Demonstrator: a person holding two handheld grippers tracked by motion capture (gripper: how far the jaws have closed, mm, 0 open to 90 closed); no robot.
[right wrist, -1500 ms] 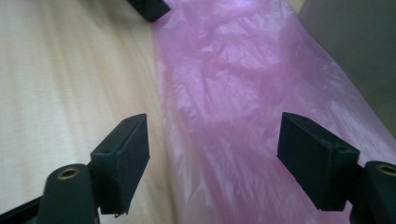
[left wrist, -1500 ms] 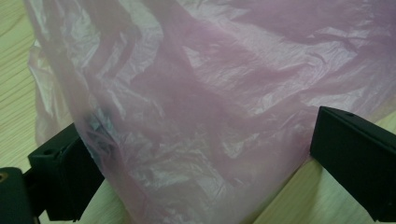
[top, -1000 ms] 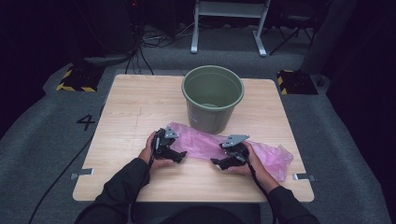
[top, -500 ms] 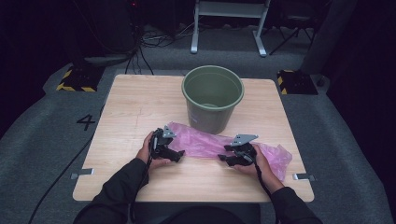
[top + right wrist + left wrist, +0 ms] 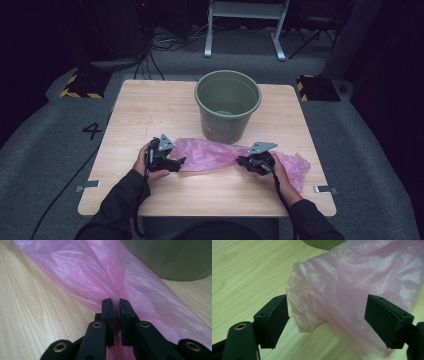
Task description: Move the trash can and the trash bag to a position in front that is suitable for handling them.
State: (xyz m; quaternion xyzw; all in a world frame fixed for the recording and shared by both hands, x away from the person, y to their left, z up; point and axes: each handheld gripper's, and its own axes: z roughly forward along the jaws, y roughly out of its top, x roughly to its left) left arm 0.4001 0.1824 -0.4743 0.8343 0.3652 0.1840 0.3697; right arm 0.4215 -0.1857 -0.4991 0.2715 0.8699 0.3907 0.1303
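Note:
A crumpled pink plastic bag (image 5: 215, 152) lies stretched across the wooden table (image 5: 150, 110) in front of a green bucket (image 5: 227, 107). My left gripper (image 5: 179, 162) is at the bag's left end. In the left gripper view its jaws (image 5: 327, 301) have just been closing, but still stand wide on either side of the bag's end (image 5: 352, 285) without pressing it. My right gripper (image 5: 240, 161) is over the bag's right half. Its jaws (image 5: 116, 301) have just been closing and now pinch a fold of the pink film (image 5: 82, 272).
The bucket stands upright and open-topped just behind the bag, and its wall (image 5: 175, 257) is close to the right gripper. A cable trails from each gripper toward the person. Bare table lies left of the bucket and along the front edge.
The right gripper's jaws have come together on the bag. The left gripper has shifted a little to the left, at the bag's end.

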